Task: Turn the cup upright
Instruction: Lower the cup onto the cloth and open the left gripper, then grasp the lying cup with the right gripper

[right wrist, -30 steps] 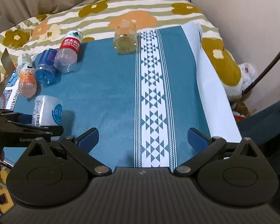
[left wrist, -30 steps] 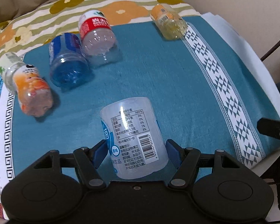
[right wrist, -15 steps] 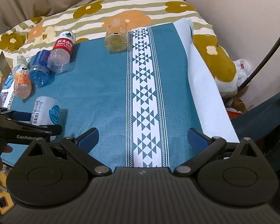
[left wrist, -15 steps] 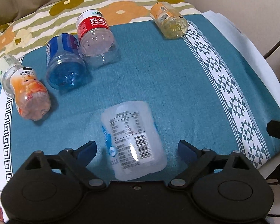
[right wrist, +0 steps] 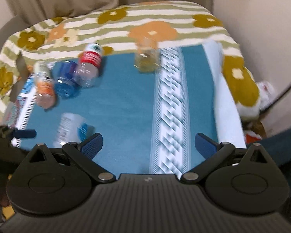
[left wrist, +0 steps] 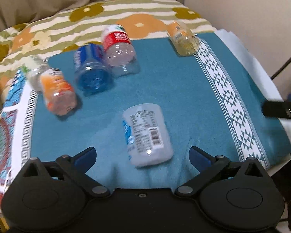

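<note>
A clear plastic cup with a white and blue label (left wrist: 146, 134) stands mouth-down on the blue cloth (left wrist: 174, 89), just ahead of my left gripper (left wrist: 143, 155). That gripper is open, its jaws wide on either side of the cup and not touching it. The cup also shows in the right wrist view (right wrist: 72, 128), blurred, at the lower left. My right gripper (right wrist: 148, 142) is open and empty above the cloth's front part, to the right of the cup.
Several cut bottles lie on their sides at the back: an orange one (left wrist: 57, 91), a blue one (left wrist: 91, 69), a red-labelled one (left wrist: 119, 48) and a yellow one (left wrist: 183, 38). A flowered quilt (left wrist: 87, 21) lies behind. The cloth's edge drops off at right.
My left gripper opened and let go of the cup, then drew back. The cup now stands free on the cloth. The right gripper moved, its view is blurred.
</note>
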A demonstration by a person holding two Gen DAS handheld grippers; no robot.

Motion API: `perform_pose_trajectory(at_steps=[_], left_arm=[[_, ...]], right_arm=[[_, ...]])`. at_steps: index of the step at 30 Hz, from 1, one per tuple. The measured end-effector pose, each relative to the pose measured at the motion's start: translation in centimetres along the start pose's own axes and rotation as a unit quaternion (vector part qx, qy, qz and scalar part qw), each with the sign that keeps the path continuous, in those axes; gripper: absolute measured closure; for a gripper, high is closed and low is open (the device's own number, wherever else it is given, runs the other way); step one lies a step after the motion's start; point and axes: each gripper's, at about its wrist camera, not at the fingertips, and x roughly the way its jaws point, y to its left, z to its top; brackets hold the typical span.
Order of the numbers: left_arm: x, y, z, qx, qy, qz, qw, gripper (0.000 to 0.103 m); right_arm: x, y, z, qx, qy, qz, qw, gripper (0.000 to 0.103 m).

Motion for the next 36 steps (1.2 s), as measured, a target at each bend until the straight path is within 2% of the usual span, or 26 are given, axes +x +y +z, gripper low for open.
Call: perform_pose_trajectory(at_steps=[7,10,16,19,27,29,34,36], left_arm=[[-2.9,4.1,-1.8,-0.030,-0.016,0.003,0.9994,0.000],[-3.4,6.5,-2.8,-0.041,-0.028,0.005,0.9988,0.000],[-3.1,10.3,-4.3,-0.051,-0.026,0.010,0.9983,0.000],[-2.7,11.7,-4.6,-0.058,-0.020,0.003,0.9981,0.000],[-1.7,13.7,-4.8,-0.067,-0.010,-0.014,0.9976,0.001],[-1.5,13.9,-4.7,-0.068,-0.007,-0.014,0.9976,0.001],[-1.1,14.2,-4.6,-0.070,-0.001,-0.015,0.9975,0.001],[-1.1,14.2,-4.5,-0.070,0.001,-0.015,0.9974,0.001]], right_arm=[[2.2,5.0,3.9,-0.035,0.042,0.049,0.997,0.000],[4.5,7.4,4.8,-0.044,0.077,0.058,0.994,0.000],[10.5,10.0,5.4,0.017,0.166,0.085,0.982,0.000],[12.7,10.3,5.4,0.050,0.197,0.091,0.975,0.002],[15.8,11.0,5.4,0.077,0.235,0.094,0.964,0.014],[16.3,11.0,5.4,0.085,0.239,0.098,0.962,0.015],[16.9,11.0,5.2,0.099,0.249,0.109,0.957,0.027],[16.8,11.0,5.2,0.100,0.248,0.110,0.957,0.028]])
